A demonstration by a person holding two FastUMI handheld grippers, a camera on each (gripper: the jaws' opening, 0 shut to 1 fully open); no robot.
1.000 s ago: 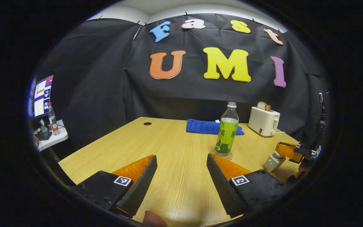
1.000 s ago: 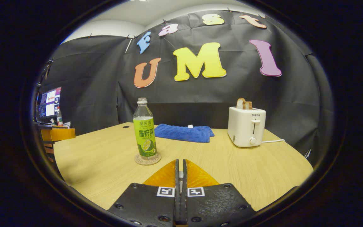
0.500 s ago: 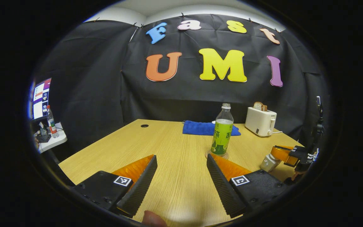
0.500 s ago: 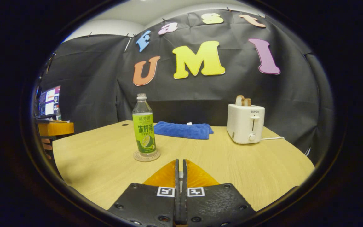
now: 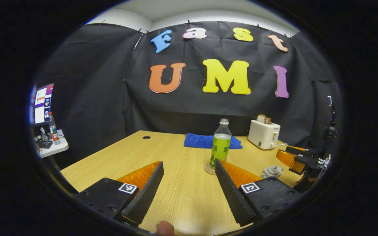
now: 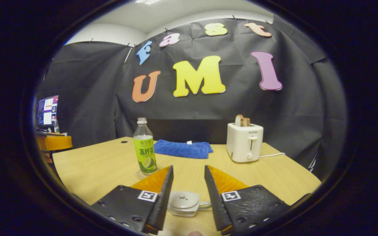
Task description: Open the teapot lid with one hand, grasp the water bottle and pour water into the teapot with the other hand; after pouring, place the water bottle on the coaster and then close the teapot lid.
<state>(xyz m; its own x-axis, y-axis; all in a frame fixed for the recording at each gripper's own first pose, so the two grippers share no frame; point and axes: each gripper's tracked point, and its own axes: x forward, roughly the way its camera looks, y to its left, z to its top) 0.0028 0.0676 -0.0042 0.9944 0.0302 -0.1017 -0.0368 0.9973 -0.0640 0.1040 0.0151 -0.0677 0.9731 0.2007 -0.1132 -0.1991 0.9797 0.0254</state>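
So, the teapot (image 6: 184, 203) is seen low in the right gripper view, sitting on the wooden table (image 6: 274, 173) with its lid (image 6: 184, 199) on top, right between the two fingers of the right gripper (image 6: 188, 196). Those fingers are spread wide apart with nothing held, and no contact with the pot can be made out on either side. The handle of the pot is pointed toward the right finger.

The water bottle (image 6: 144, 152), green label and clear top, is stood upright on a round coaster (image 6: 140, 174) a bit farther back and to the left of the teapot. Behind it a blue cloth (image 6: 183, 149) is laid flat near the back edge, and a white toaster (image 6: 244, 142) with bread (image 6: 241, 120) sticking out is parked off to the right, cord trailing away.

In the left gripper view, the left gripper (image 5: 189, 186) is held above the near part of the table (image 5: 126, 154), fingers wide open too and nothing gripped. The bottle (image 5: 220, 144) and coaster (image 5: 208, 169) are seen just past its right finger, with the teapot (image 5: 272, 171) over to the right, below the other gripper (image 5: 295, 159). The cloth (image 5: 205, 141) and toaster (image 5: 263, 133) are lined up at the back. A monitor (image 5: 43, 103) and another bottle (image 5: 53, 124) are visible on a side desk at far left.
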